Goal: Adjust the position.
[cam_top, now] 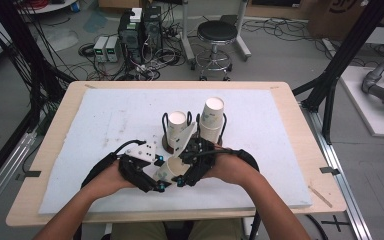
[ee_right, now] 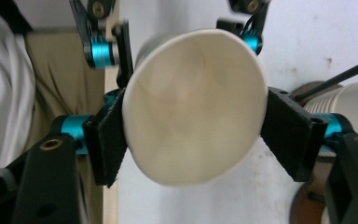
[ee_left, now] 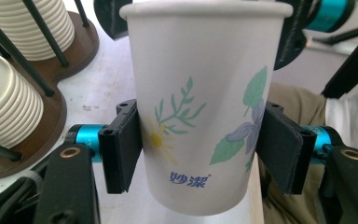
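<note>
A white paper cup (cam_top: 169,170) printed with flowers lies tilted between both hands near the table's front edge. My left gripper (ee_left: 200,149) is shut on the cup (ee_left: 200,107) low on its wall, one black pad pressing each side. My right gripper (ee_right: 193,135) straddles the cup's open rim (ee_right: 196,107). Its pads (ee_right: 105,140) stand at the rim's two sides and do not squeeze it, and the rim looks round. From above, the left gripper (cam_top: 161,180) and right gripper (cam_top: 182,172) meet at the cup.
Two stacks of paper cups (cam_top: 177,122) (cam_top: 213,112) stand in black wire holders on brown round bases (cam_top: 167,145) just beyond the hands. White foam (cam_top: 105,120) covers the wooden table (cam_top: 55,130). A stool (cam_top: 216,35) and cables lie past the far edge.
</note>
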